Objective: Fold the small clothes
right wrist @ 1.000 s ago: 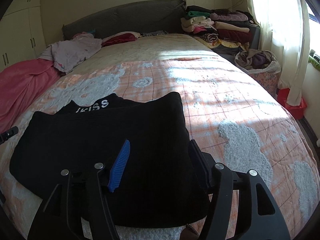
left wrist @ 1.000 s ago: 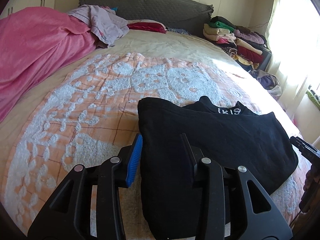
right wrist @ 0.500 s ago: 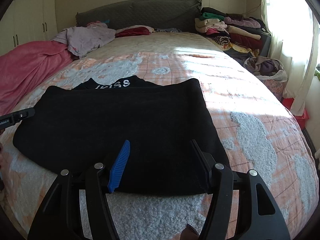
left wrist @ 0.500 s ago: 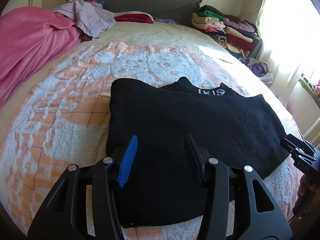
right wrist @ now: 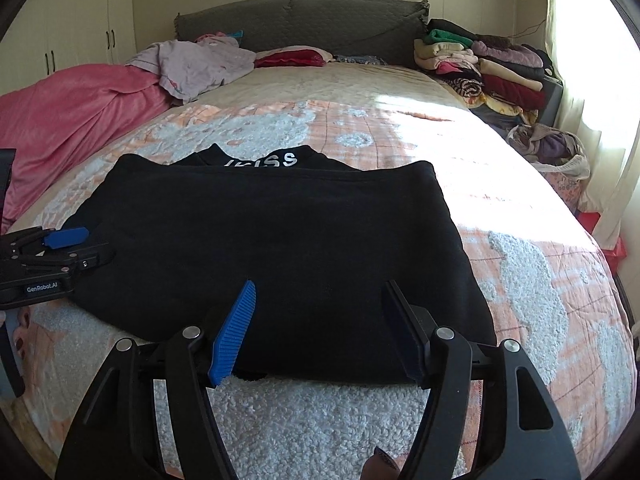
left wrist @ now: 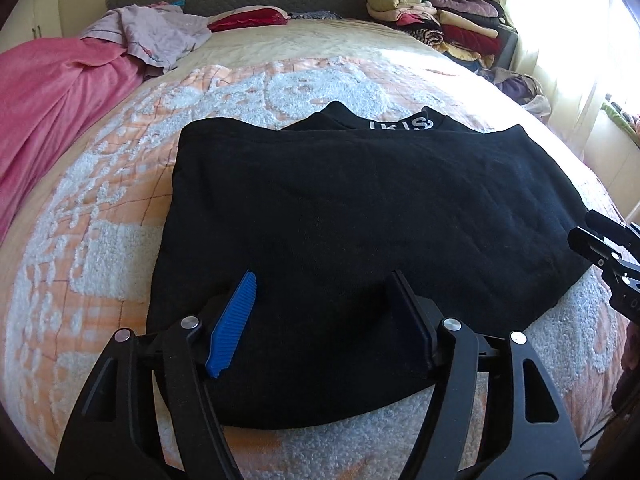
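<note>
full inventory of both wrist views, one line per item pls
black garment: 1, black with white lettering at the collar, folded flat on the near bedspread
bedspread: 1, peach and white, covering the bed
pink blanket: 1, pink, left side of bed
lilac garment: 1, crumpled near headboard
headboard: 1, grey
folded clothes stack: 1, mixed colours, far right
wardrobe: 1, cream, left
left gripper: jaws opening, nothing between
right gripper: jaws opening, nothing between

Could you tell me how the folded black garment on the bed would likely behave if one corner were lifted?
The black garment is soft knit lying in flat layers, so it would probably droop and the fold might fall open. It looks thick, so perhaps fairly heavy for its size. On the fluffy bedspread it would likely drag, not slide.
</note>
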{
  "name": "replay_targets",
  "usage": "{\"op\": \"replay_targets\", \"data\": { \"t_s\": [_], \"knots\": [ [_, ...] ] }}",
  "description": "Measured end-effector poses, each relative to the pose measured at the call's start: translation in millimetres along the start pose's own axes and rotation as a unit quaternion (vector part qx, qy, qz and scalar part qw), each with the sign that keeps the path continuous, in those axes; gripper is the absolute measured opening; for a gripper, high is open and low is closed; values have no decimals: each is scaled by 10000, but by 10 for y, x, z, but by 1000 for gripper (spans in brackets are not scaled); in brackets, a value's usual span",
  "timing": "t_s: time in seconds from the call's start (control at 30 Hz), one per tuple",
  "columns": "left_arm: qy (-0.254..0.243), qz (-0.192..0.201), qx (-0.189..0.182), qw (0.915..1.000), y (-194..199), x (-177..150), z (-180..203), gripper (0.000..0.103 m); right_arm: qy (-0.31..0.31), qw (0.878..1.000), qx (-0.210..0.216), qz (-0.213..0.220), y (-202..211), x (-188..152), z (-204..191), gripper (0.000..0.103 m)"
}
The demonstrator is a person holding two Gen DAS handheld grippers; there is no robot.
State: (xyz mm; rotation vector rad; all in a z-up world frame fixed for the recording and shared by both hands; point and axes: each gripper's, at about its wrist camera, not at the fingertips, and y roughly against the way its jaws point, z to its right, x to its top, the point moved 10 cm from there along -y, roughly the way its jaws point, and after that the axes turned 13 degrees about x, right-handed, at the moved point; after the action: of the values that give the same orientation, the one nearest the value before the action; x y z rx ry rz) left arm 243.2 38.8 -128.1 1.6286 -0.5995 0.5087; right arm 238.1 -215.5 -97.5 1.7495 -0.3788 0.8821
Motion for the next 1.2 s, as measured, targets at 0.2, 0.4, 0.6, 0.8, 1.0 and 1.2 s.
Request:
{"op": "replay_targets", "data": {
  "t_s": [0.2,0.4,0.6,0.8,1.0,1.2],
  "knots": [
    [75,-87,-69,9999,-39,-50,8,60,-21,10000,-45,-32,2,25,50,64],
    [54,-79,-49,9999,-40,-77,31,60,-534,9967,-150,-590,-158,-247,324,64],
    [63,-79,-64,9999,-42,-84,26,60,-689,9965,-62,-464,-122,-355,357,64],
    [77,-98,-106,9999,-10,-89,28,60,-788,9959,-92,-438,-71,-390,366,64],
    [-9,-164,-161,9997,20,-96,39,61,-841,9951,-172,-485,-21,-404,365,67],
    [-52,-218,-295,9993,62,-107,66,67,-913,9946,-185,-467,15,-394,332,76]
  ]
}}
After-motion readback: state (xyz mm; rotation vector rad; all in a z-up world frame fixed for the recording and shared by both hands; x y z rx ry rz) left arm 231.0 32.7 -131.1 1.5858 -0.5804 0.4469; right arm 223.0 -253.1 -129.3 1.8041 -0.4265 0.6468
